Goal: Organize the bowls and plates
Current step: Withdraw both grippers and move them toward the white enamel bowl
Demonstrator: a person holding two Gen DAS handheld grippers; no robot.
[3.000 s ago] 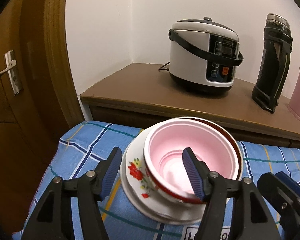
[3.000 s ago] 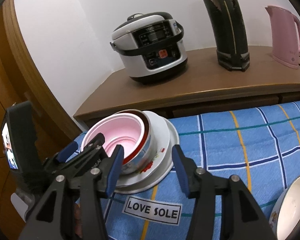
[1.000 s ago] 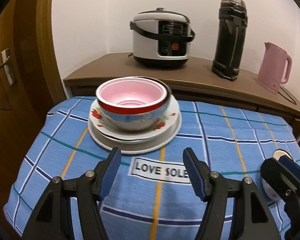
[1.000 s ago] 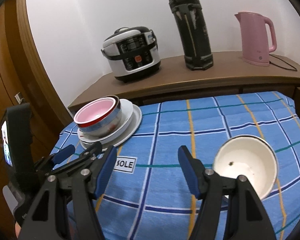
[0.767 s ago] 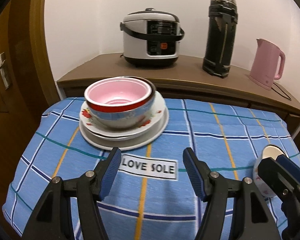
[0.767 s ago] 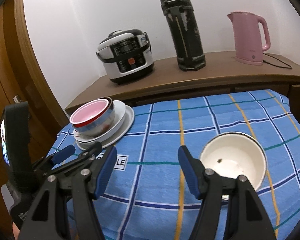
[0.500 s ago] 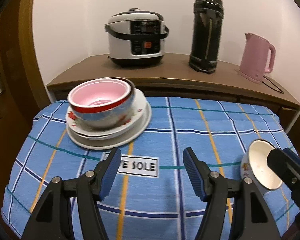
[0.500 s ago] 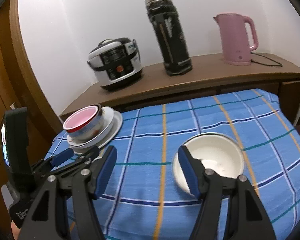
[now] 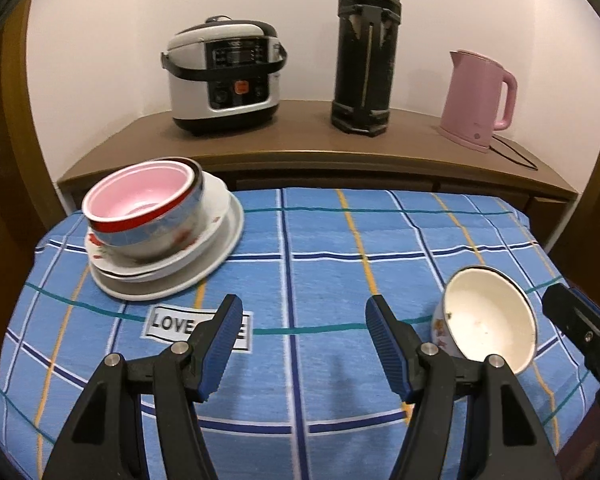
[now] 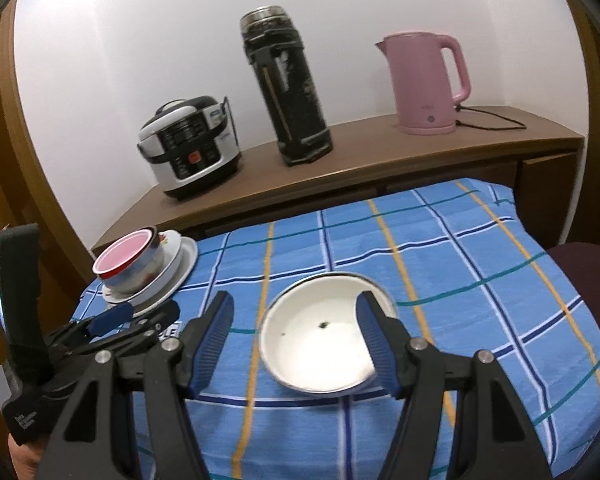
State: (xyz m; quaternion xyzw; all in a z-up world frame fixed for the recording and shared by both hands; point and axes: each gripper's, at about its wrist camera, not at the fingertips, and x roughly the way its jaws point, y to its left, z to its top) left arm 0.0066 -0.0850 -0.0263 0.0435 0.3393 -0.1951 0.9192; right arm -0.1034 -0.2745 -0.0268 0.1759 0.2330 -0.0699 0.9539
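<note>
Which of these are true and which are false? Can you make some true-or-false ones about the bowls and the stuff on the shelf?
1. The pink bowl sits on top of a stack of plates. True.
2. The white bowl is stacked with the other dishes. False: it stands alone on the blue checked cloth, apart from the stack.
3. The kettle on the shelf is pink. True.
4. The right gripper is squeezing the white bowl. False: its fingers are open, and the bowl lies in front of them, not pinched.
5. The left gripper is carrying a plate. False: it is open with nothing between its fingers.
6. The rice cooker stands on the shelf. True.
</note>
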